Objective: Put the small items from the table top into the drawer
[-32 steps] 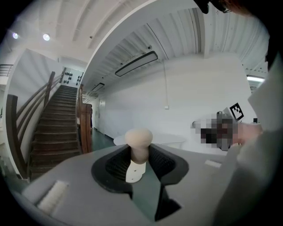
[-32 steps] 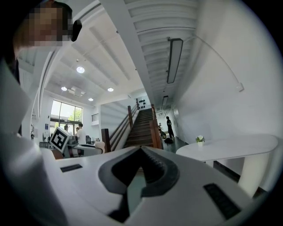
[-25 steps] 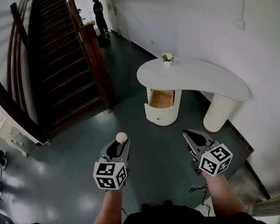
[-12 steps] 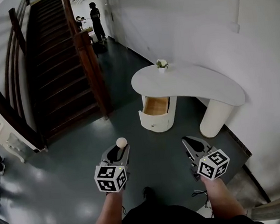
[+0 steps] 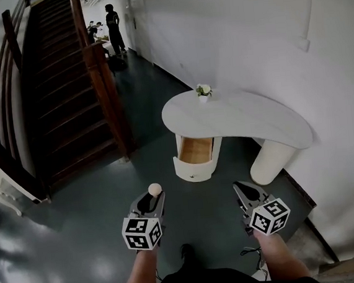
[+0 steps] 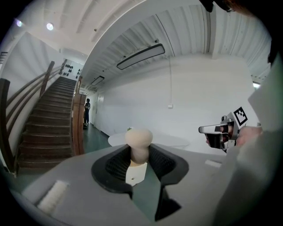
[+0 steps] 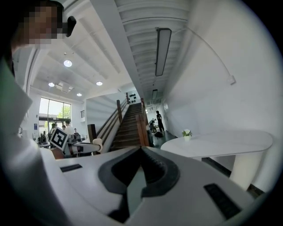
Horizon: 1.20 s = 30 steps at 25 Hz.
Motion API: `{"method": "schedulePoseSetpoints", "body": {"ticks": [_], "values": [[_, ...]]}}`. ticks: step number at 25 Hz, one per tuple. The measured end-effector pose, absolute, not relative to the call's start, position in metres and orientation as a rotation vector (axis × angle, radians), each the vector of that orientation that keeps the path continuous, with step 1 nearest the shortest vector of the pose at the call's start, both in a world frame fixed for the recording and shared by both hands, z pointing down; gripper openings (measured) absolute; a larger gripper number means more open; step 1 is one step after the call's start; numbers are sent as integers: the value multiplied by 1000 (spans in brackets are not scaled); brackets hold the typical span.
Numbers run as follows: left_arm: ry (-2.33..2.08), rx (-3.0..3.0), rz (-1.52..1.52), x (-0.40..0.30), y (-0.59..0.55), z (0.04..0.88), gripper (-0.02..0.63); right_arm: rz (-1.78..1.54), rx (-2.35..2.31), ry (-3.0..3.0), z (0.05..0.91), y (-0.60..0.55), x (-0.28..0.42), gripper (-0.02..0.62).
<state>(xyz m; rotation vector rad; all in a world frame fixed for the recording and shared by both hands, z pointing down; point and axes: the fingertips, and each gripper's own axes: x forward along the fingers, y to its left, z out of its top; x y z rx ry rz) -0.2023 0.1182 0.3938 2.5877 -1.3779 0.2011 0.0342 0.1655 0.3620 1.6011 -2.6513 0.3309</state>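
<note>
Left gripper (image 5: 151, 199): jaws clamped on the stem of a pale mushroom-shaped knob (image 6: 139, 142). The knob stands upright between the ribbed black pads. Its round head rises clear above the jaw tips. In the head view it shows as a light ball at the front end of the gripper, over the dark floor (image 5: 80, 240).

Right gripper (image 5: 245, 189): its own view shows the jaw tips drawn together to a point. Nothing sits between the pads. Only a narrow gap shows further back.

I hold both grippers side by side, low in the head view, pointing toward the table and well apart from it. Each marker cube faces the head camera.

White table (image 5: 268, 123): curved kidney-shaped top on two rounded pedestals. The drawer (image 5: 195, 152) sits in the left pedestal, pulled open, with its light wood inside showing. A small potted plant (image 5: 203, 91) stands on the far edge of the top, next to the white wall (image 5: 234, 26).

Surroundings: a dark wooden staircase (image 5: 53, 87) climbs at the left. Its newel post lies between the stairs and the table. A person (image 5: 113, 26) stands far down the corridor, too small to make out more.
</note>
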Motion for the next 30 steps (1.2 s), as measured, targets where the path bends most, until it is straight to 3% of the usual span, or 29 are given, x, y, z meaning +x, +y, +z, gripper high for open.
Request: {"method": "schedulePoseSetpoints", "body": {"ticks": [15,30], "values": [[-1303,2600,204,-223,-17,411,135,372,1584,-2578,372,32,-3,11],[-1337,2597,222,-177,-96,408,134,409,1528,-2633,381,-59,36,11]]}}
